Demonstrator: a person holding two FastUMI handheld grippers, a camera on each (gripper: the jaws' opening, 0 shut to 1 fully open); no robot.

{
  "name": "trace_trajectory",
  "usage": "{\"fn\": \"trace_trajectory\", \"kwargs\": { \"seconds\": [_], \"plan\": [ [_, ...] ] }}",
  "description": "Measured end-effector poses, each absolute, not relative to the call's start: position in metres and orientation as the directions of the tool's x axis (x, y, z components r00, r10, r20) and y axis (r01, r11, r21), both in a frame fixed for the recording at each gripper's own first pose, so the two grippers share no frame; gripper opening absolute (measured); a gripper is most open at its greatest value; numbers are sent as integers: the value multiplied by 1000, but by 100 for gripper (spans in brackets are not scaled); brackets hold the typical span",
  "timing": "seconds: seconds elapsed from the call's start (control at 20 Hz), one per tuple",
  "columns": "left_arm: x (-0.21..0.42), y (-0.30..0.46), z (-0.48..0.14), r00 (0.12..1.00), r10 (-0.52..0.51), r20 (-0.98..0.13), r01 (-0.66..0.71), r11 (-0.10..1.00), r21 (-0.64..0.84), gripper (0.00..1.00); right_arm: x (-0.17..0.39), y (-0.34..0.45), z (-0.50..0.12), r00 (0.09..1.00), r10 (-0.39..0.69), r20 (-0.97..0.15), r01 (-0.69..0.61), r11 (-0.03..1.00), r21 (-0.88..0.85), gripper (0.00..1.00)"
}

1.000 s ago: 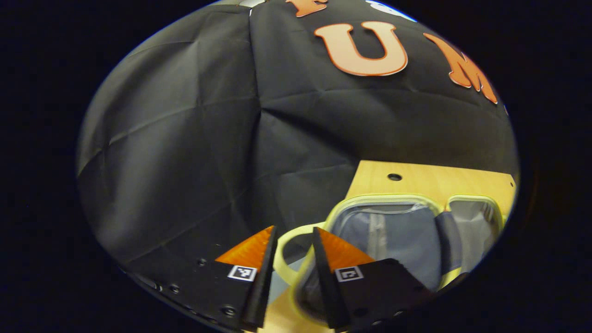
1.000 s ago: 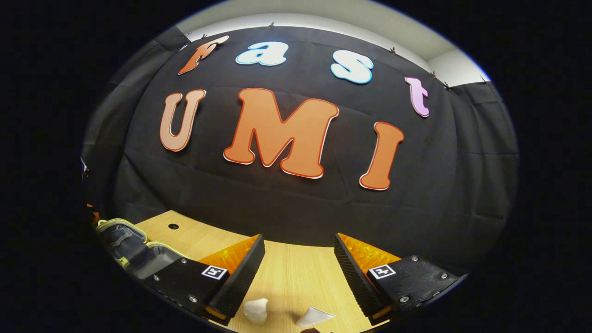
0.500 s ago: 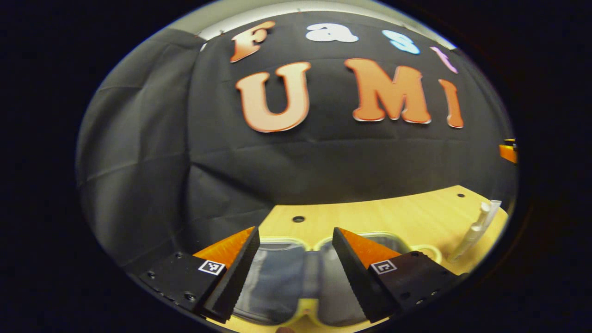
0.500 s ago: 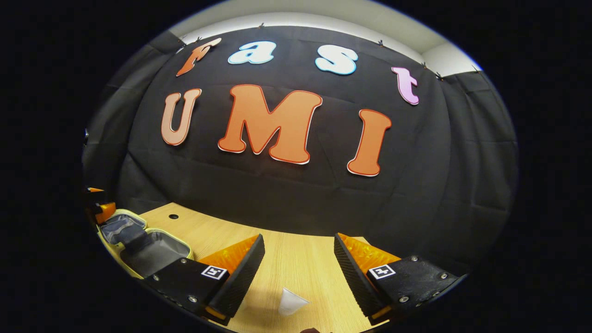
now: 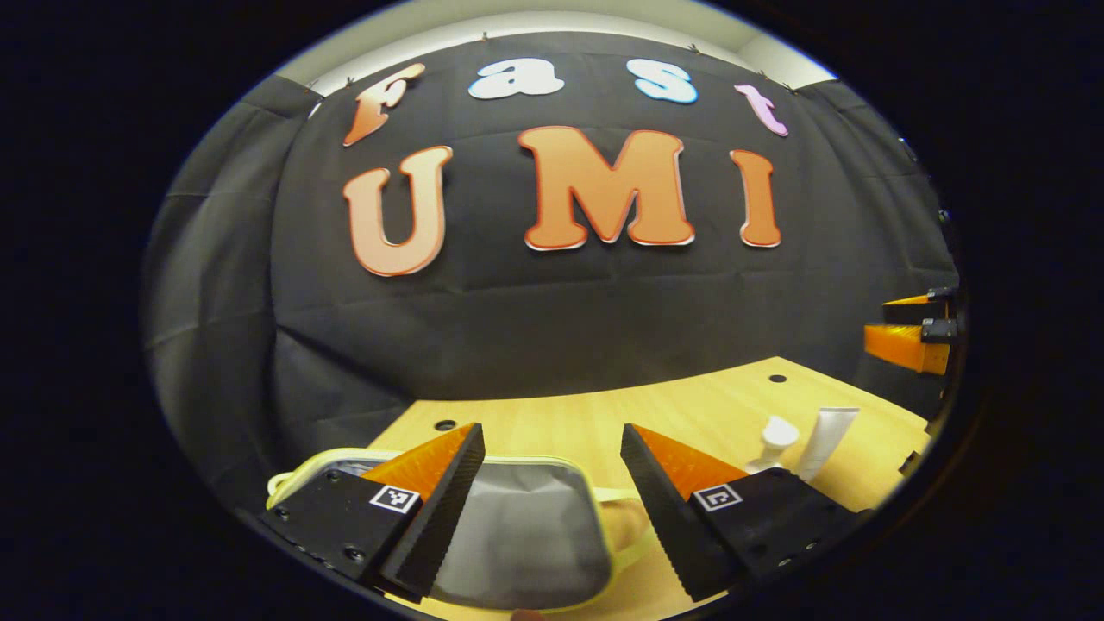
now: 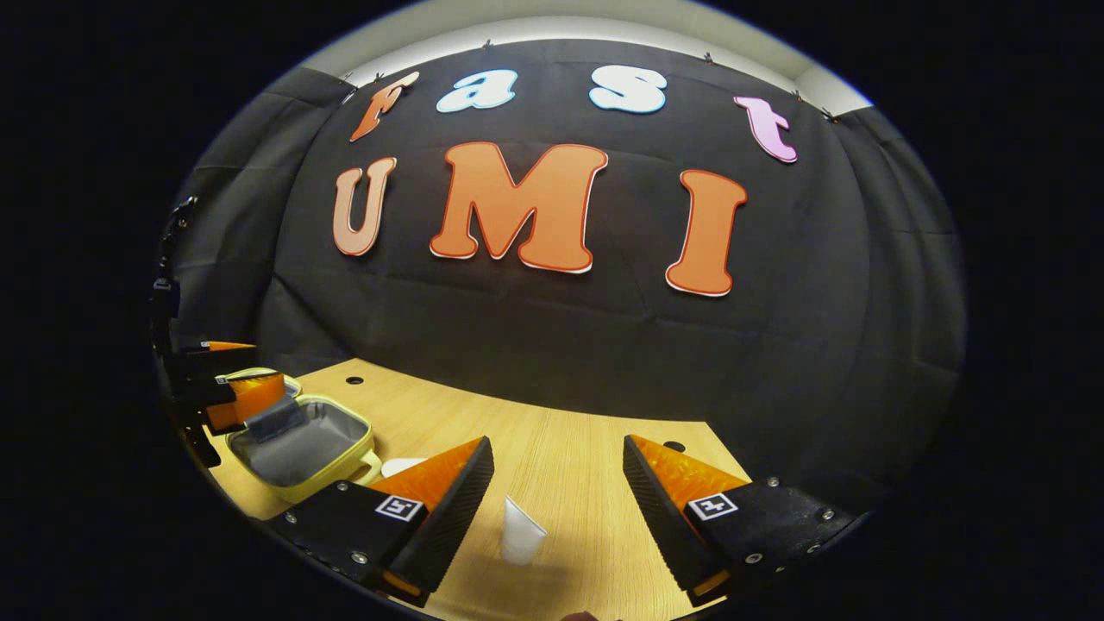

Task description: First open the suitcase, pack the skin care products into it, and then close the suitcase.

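Two grippers hang over a light wooden table (image 6: 569, 466), both with jaws spread wide and nothing between the fingers.

In the left gripper view, the left gripper (image 5: 552, 483) sits just above the open suitcase (image 5: 517, 535), a small pale-yellow case with a grey fabric lining. The visible half lies directly under and between the jaws, and its lining looks bare; no product can be seen inside. A yellow handle loop (image 5: 630, 526) sticks out beside the right-hand finger. Beyond that finger, farther along the table, stand two white skin care products: a small pump bottle (image 5: 774, 438) and, just beside it, a white tube (image 5: 826, 440). Past them, at the edge of the view, the right gripper's fingers (image 5: 906, 341) show above the table.

In the right gripper view, the right gripper (image 6: 556, 492) has the white tube (image 6: 521, 530) lying on the table between its jaws, untouched by either finger. A bit of a second white item (image 6: 398, 467) peeks from behind the left-hand finger. Farther left lies the suitcase (image 6: 297, 444), lid folded back, grey interior showing, with the left gripper (image 6: 233, 392) over its far half.
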State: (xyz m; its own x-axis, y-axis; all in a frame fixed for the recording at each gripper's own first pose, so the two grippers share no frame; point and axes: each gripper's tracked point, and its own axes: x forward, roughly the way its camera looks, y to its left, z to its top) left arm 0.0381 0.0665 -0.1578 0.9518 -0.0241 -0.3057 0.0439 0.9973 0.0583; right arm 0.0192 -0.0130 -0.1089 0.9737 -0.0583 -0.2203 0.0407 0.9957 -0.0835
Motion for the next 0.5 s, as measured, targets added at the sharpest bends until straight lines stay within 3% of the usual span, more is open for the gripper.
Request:
{"fn": "trace_trajectory", "kwargs": {
  "seconds": [0.5],
  "plan": [
    [16, -57, -234, 904, -200, -378, 230, 972, 38, 99, 10, -18, -213, 939, 21, -344, -49, 996, -72, 96]
  ]
}}
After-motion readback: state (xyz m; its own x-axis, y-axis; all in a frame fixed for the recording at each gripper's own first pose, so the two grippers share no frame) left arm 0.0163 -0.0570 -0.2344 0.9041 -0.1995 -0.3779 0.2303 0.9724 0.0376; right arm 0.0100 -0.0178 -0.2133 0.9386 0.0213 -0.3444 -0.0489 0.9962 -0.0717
